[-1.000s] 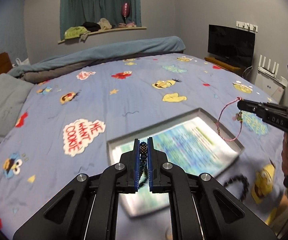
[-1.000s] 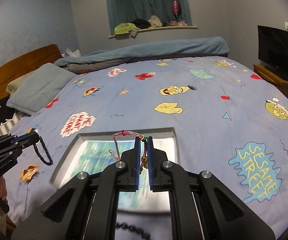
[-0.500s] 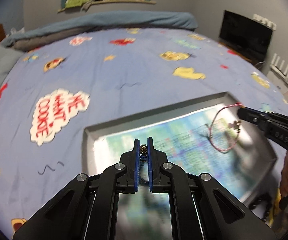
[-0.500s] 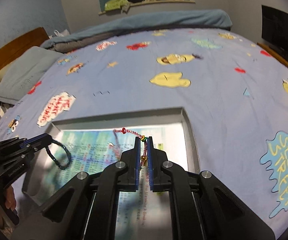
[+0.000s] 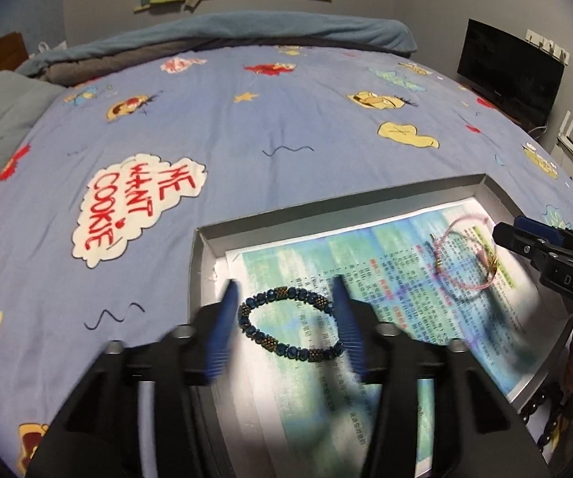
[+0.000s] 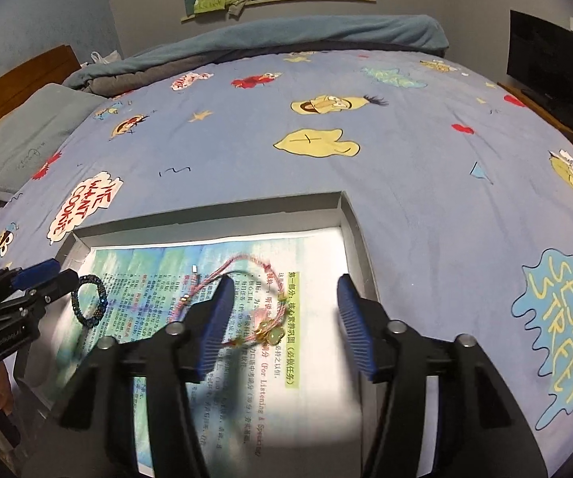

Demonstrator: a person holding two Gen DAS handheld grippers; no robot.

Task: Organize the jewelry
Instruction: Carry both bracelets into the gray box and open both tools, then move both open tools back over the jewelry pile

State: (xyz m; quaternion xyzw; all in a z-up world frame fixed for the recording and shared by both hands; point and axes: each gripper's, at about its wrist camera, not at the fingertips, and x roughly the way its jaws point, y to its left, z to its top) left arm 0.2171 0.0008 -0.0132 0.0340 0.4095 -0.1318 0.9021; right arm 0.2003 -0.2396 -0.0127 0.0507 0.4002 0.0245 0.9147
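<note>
Beaded bracelet [image 5: 290,324] and pink cord bracelet [image 6: 246,306] now lie released on the printed sheet [image 5: 386,279] inside the grey tray [image 5: 326,215]; left gripper [image 5: 286,330] and right gripper [image 6: 282,310], clenched a second ago, are opening: both deposits appear complete.

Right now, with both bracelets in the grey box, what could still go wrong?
1. The pink cord bracelet drapes against the opening right gripper's left finger; pulling back could snag it and drag it out.
2. The blue beaded bracelet lies between the opening left gripper's fingers; a careless retreat might catch it.
3. The box sits on soft bedding and may tip.
</note>
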